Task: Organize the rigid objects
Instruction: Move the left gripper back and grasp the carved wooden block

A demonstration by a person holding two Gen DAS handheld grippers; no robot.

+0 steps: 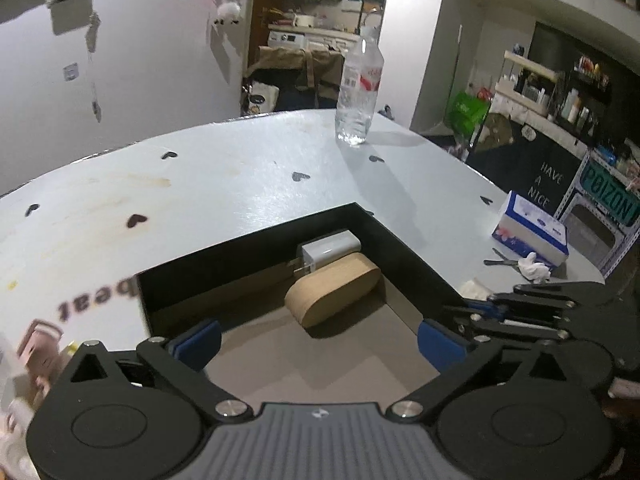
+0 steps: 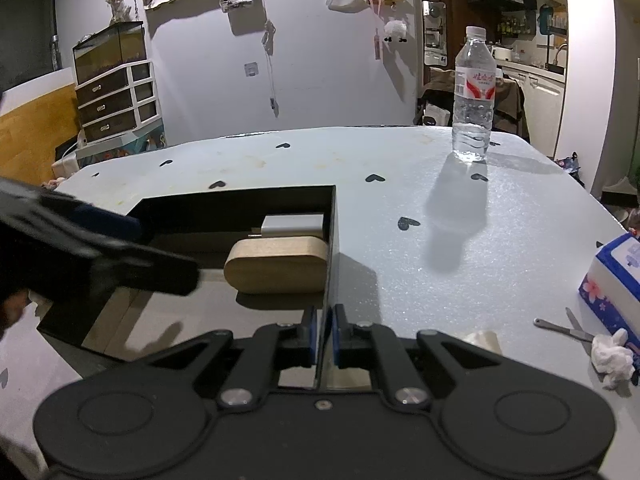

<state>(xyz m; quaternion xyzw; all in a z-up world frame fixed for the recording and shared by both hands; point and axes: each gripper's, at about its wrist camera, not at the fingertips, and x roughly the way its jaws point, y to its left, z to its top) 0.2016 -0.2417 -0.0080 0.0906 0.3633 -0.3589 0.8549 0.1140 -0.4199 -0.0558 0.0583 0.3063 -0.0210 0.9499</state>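
Pale blue foam with black heart marks covers the table (image 2: pixel 420 240), and behind it a grey wall carries hooks and hanging odds and ends, with a kitchen showing through a doorway. On the table sits an open black box (image 2: pixel 240 208) with a brown cardboard floor. Two things lie inside it, towards its far right corner: a tan oval case (image 2: pixel 276 266) (it looks like cork, though the frames do not settle that) lying on its side, and behind it, touching or just beside it, a white charger block (image 2: pixel 294 226) against the far wall.

The right gripper (image 2: pixel 325 338) is clamped on the box's near right wall, its blue pads pressing the thin black panel from both sides. The left gripper (image 1: pixel 318 338) hangs above the box's near end with its jaws spread wide and nothing between them; the oval case (image 1: pixel 334 294) and the charger (image 1: pixel 330 250) lie beyond its fingertips, apart from them.

A clear water bottle (image 2: pixel 474 100) with a red-and-white label stands upright near the far right edge of the table. At the near right lie a blue-and-white tissue box (image 2: pixel 614 280), small metal scissors (image 2: pixel 564 328) and a crumpled white tissue (image 2: pixel 612 356).
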